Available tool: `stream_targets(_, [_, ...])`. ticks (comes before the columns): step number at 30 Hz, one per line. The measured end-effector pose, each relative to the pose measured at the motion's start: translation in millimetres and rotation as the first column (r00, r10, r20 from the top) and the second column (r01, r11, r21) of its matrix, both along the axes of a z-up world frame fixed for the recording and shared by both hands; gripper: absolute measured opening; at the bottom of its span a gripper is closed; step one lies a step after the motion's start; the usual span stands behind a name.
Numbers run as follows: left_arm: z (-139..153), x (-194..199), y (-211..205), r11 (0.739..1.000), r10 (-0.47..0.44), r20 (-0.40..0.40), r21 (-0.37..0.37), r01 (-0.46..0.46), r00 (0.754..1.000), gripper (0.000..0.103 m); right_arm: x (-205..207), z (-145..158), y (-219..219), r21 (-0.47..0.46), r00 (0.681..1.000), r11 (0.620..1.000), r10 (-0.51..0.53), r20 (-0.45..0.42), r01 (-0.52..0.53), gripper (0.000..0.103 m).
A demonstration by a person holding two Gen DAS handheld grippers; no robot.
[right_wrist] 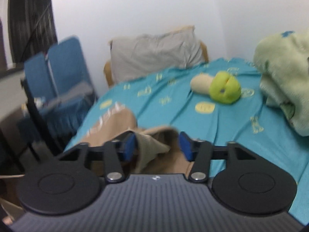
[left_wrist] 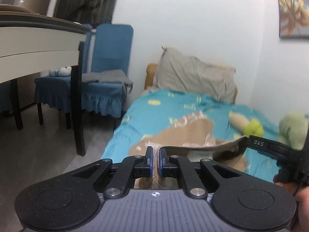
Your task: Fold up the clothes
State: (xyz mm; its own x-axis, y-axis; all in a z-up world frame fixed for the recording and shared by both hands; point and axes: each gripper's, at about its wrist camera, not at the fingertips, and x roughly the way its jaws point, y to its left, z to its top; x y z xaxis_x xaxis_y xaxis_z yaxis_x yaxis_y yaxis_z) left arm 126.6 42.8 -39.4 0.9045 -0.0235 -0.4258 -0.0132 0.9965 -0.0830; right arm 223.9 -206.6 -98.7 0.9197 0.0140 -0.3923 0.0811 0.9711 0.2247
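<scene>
Here, on a bed covered by a turquoise printed sheet [right_wrist: 222, 127], a tan garment [left_wrist: 179, 135] lies in the lower centre of both wrist views, its far part spread flat and trailing toward the upper left, toward the pillow [left_wrist: 195, 77].

The left gripper [left_wrist: 156, 161] is clamped on the garment's ribbed edge: its blue pads pinch a narrow strip of knit that rises between them. From that pinch the lifted hem runs rightward across the frame to the right gripper [left_wrist: 258, 144], seen at the right edge of the left wrist view.

In the right wrist view the right gripper [right_wrist: 157, 145] has its jaws standing apart, with a bunched fold of the tan cloth between them, lying against the left pad [right_wrist: 129, 146] and clear of the right one; no hold there yet.

So the cloth's held edge stretches side to side between the two tools, and the right hand looks to need a grip before any fold toward the pillow can begin.

A green plush toy [right_wrist: 225, 90] and a pale green blanket [right_wrist: 285, 77] sit well apart, at upper right.
</scene>
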Motion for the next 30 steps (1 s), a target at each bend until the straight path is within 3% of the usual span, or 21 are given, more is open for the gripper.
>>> stream_targets(4, [-17.8,6.5,-12.8,0.997,-0.016,-0.062,0.08,0.021,0.998,0.019,5.9,-19.3,9.1,-0.026,0.991,0.999,0.034,-0.126,-0.038,0.043])
stream_targets(7, [-30.7,10.9,-22.8,0.988,-0.025,-0.105,0.147,0.04,0.994,0.03,6.7,-30.5,8.1,-0.036,0.986,0.999,0.005,-0.165,-0.012,0.043])
stream_targets(12, [-52.8,20.7,-34.4,0.965,0.016,-0.208,0.258,0.039,0.978,0.043,-4.1,-23.5,-20.2,0.099,0.991,0.988,-0.112,-0.079,0.12,0.043])
stream_targets(16, [-65.8,26.5,-32.1,0.956,0.064,-0.268,0.292,0.018,0.961,0.052,-7.6,-20.3,-22.3,0.108,0.988,0.983,-0.148,-0.044,0.152,0.043])
stream_targets(19, [-62.3,27.8,-24.6,0.96,0.108,-0.25,0.279,-0.035,0.962,0.06,-9.6,-18.1,-20.3,0.097,0.986,0.982,-0.163,-0.018,0.164,0.044])
stream_targets(24, [-44.9,25.1,-2.7,0.973,0.192,-0.189,0.166,-0.162,0.963,0.067,-10.9,-9.7,-15.6,0.075,0.984,0.981,-0.179,0.027,0.176,0.044])
stream_targets(26, [-31.0,19.7,3.8,0.971,0.221,-0.123,0.118,-0.207,0.968,0.069,-13.9,-0.3,-15.8,0.086,0.979,0.979,-0.192,0.063,0.187,0.044])
stream_targets(30, [4.2,-2.6,9.7,0.964,0.255,0.088,0.054,-0.26,0.963,0.074,-24.8,35.8,-16.2,0.141,0.962,0.972,-0.212,0.17,0.189,0.044])
